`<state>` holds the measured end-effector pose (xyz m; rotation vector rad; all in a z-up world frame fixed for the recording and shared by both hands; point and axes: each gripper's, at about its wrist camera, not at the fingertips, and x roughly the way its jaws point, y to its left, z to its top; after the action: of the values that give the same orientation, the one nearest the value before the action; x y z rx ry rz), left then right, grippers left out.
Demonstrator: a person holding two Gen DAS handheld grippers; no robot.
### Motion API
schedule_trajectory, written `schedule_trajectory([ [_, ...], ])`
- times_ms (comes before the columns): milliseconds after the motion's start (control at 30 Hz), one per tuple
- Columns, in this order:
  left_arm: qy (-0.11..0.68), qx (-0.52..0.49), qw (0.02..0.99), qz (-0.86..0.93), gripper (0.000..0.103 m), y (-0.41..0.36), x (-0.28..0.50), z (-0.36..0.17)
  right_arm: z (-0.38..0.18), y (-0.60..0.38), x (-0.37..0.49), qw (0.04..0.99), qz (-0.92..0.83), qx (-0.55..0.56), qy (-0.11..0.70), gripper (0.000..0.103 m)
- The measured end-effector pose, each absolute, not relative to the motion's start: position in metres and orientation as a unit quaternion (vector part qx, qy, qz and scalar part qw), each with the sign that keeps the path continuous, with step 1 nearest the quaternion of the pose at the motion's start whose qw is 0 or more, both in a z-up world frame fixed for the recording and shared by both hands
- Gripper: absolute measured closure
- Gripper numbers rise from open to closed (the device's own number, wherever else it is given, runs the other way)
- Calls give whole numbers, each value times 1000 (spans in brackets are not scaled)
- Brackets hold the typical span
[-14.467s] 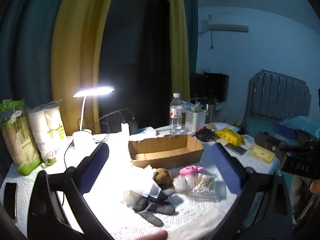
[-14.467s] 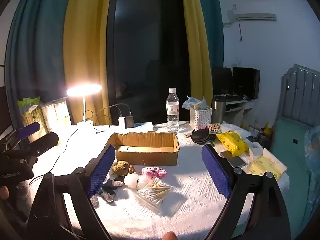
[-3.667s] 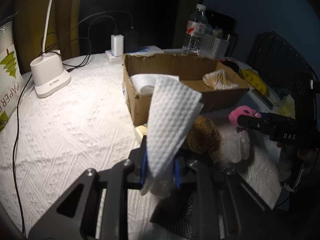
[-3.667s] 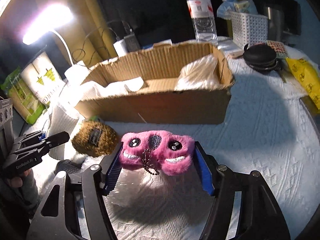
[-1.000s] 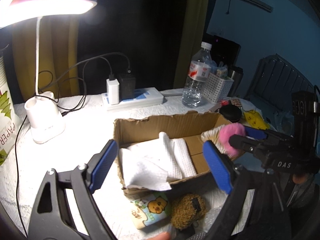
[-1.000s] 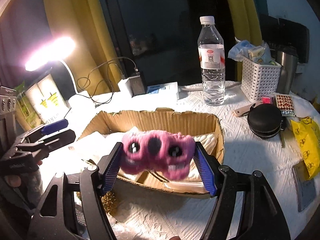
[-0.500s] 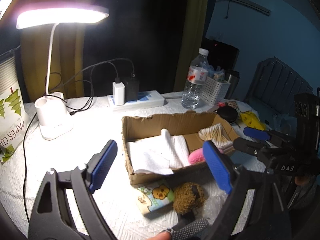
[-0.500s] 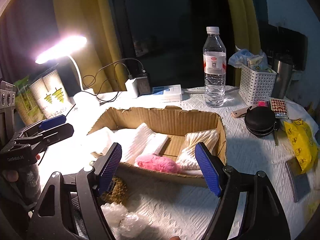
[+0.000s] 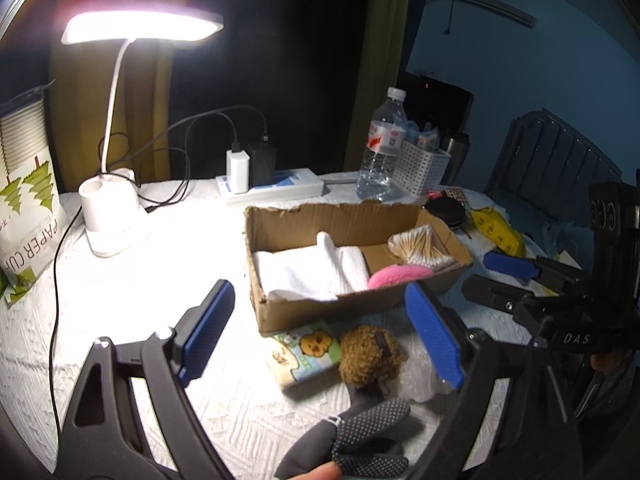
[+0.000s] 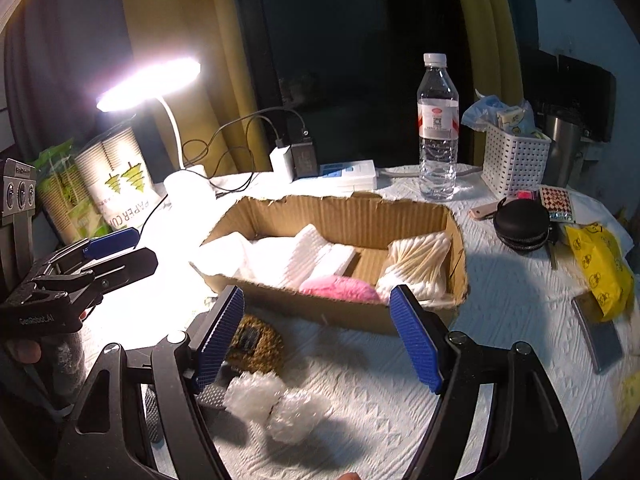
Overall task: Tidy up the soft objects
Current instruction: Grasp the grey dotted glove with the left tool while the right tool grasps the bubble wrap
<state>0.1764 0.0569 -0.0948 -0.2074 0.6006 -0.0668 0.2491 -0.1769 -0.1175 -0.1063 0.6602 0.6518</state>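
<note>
A cardboard box (image 9: 280, 312) (image 10: 360, 216) stands mid-table. Inside lie white paper towels (image 9: 304, 268) (image 10: 288, 256), a pink plush toy (image 9: 396, 274) (image 10: 340, 288) and a bag of cotton swabs (image 9: 420, 246) (image 10: 420, 264). In front of the box lie a brown plush toy (image 9: 370, 354) (image 10: 256, 344), a small cartoon tissue pack (image 9: 304, 354), crumpled clear plastic (image 10: 276, 400) and a dark dotted glove (image 9: 360, 440). My left gripper (image 9: 324, 340) hovers open and empty over these loose items. My right gripper (image 10: 316, 336) is open and empty, just short of the box's near wall.
A lit white desk lamp (image 9: 116, 208) stands at the left beside a sleeve of paper cups (image 9: 24, 208). Behind the box are a power strip (image 9: 272, 190), a water bottle (image 10: 438, 128) and a white basket (image 10: 516, 160). A black pouch (image 10: 522, 222) and yellow packet (image 10: 600, 264) lie right.
The pink plush toy left my right gripper and now lies in the box. Both grippers have drawn back from the box, so more of the table shows.
</note>
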Motion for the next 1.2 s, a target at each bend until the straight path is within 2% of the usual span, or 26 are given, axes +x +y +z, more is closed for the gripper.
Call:
schedule_trajectory([
  [733,337,-109,934,-40,15,50,149,-140,-168,-168,220,869,323,-52,371,24],
  [1200,413,-78,906,-46,15,29,155,-178,-195,-168,226,851,332,-44,404,24],
])
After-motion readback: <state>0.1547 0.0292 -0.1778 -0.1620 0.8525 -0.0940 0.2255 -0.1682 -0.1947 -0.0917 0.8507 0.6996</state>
